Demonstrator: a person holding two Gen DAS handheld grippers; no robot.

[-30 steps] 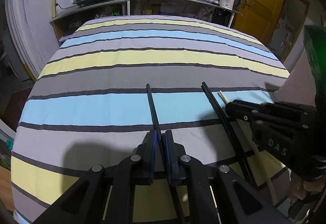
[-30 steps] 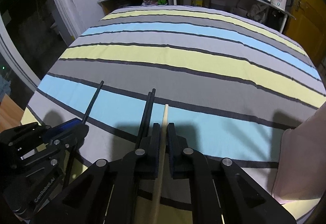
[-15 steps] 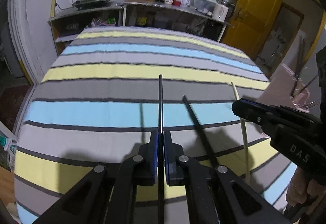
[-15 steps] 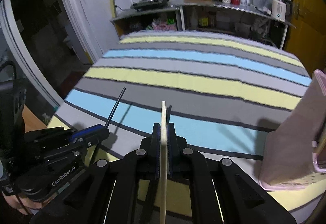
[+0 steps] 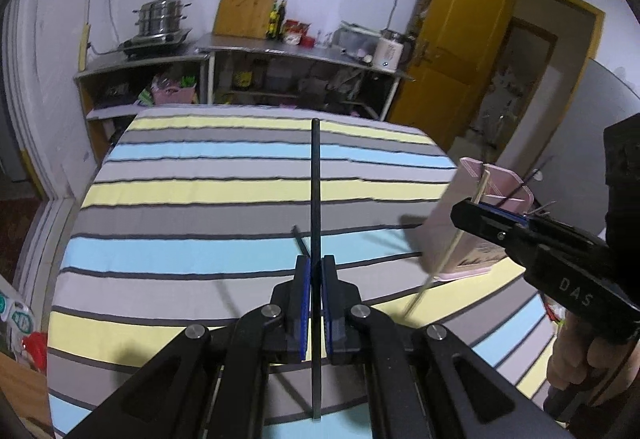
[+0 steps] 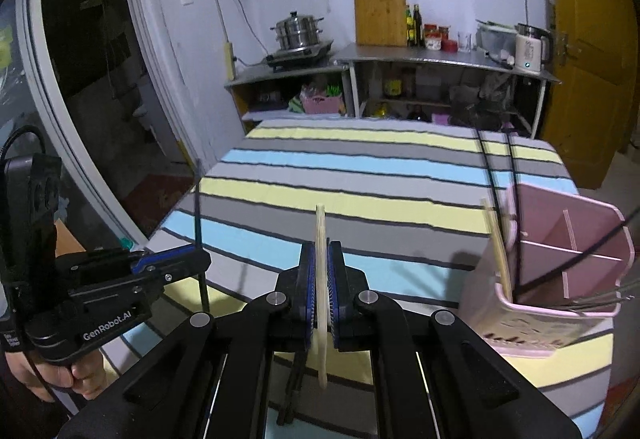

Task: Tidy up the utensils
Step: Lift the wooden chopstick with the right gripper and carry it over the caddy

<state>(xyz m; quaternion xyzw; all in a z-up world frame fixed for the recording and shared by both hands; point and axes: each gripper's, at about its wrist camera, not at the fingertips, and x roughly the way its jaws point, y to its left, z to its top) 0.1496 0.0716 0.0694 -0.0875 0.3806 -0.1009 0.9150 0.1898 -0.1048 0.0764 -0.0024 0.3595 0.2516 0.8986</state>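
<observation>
The left hand-held gripper (image 5: 315, 271) is clamped on a black chopstick (image 5: 315, 195) that runs straight up the centre of the left wrist frame, raised above the striped tabletop (image 5: 192, 199). Another black chopstick (image 5: 301, 239) lies on the cloth just left of the gripper tips. The right hand-held gripper (image 6: 320, 259) is closed on a pale wooden chopstick (image 6: 320, 227), centre of the right wrist frame, also held off the cloth. A pink utensil holder (image 6: 560, 263) with dividers stands at the right of that frame on the tabletop, with a wooden chopstick (image 6: 498, 247) and dark chopsticks (image 6: 516, 199) already leaning in it
</observation>
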